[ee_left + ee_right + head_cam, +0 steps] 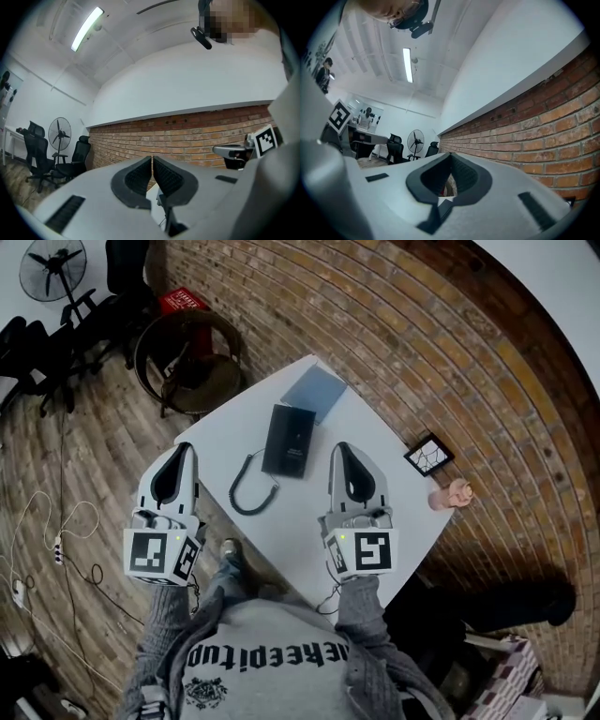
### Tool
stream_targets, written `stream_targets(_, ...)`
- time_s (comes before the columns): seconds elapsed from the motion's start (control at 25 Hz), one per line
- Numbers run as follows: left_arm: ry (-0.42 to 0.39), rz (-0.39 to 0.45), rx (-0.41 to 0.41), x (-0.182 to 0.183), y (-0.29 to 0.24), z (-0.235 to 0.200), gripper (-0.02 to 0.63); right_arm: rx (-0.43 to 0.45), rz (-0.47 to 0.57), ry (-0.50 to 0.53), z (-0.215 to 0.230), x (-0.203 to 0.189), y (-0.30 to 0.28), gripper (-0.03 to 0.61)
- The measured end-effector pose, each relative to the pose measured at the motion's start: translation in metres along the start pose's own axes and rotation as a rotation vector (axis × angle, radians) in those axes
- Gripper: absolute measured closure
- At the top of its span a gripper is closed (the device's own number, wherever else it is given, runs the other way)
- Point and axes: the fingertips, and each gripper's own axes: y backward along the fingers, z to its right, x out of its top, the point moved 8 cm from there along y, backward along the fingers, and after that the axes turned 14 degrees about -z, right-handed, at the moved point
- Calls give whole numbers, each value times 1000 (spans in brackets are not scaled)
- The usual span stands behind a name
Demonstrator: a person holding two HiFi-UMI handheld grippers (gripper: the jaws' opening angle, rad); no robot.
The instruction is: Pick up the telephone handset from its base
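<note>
Head view: grey sweatshirt (272,662) sits nearest, cut off at the bottom edge. 2 grippers: left gripper (182,448) is left of the telephone (289,440), right gripper (339,448) just right of it, neither touching. 1 telephone on the white table (394,531), all black, so the handset can't be told from the base. 1 coiled cord (246,491) on the phone's near-left side, 1 blue sheet (315,392) beyond it.
Left gripper view: jaws clenched, nothing between them. Telephone hidden behind the gripper body. 1 fan (59,136), 2 office chairs (37,157).
Right gripper view: jaws clenched, empty. Telephone hidden too.
</note>
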Motion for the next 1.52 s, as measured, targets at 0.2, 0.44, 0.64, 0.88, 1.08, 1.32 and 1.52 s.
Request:
stream_targets(0.2, -6, -26, -78, 2, -43, -17, 600, -28, -32, -16, -2, -6, -23, 573)
stream_targets(0.44, 4, -68, -176, -7, -91, -20, 600, -95, -82, -47, 6, -17, -42, 573)
stream_targets(0.64, -7, -137, -272, -18, -125, -18, 600, -145, -103, -84, 10, -23, -58, 574)
stream_targets(0.88, -6, -265, -445, -60, -165, -16, 600, -178, -145, -101, 6, -29, -73, 574)
stream_targets(1.08, 33, -402, -549, -97, -192, -11, 600, -203, -180, -102, 2, -35, -79, 573)
stream_targets(1.32, 28, -556, -648, -136, -223, -2, 600, -232, -215, -98, 3, -40, -86, 573)
stream_targets(1.52, 47, -662, -710, -163, -245, 8, 597, -275, -249, -100, 9, -44, -83, 573)
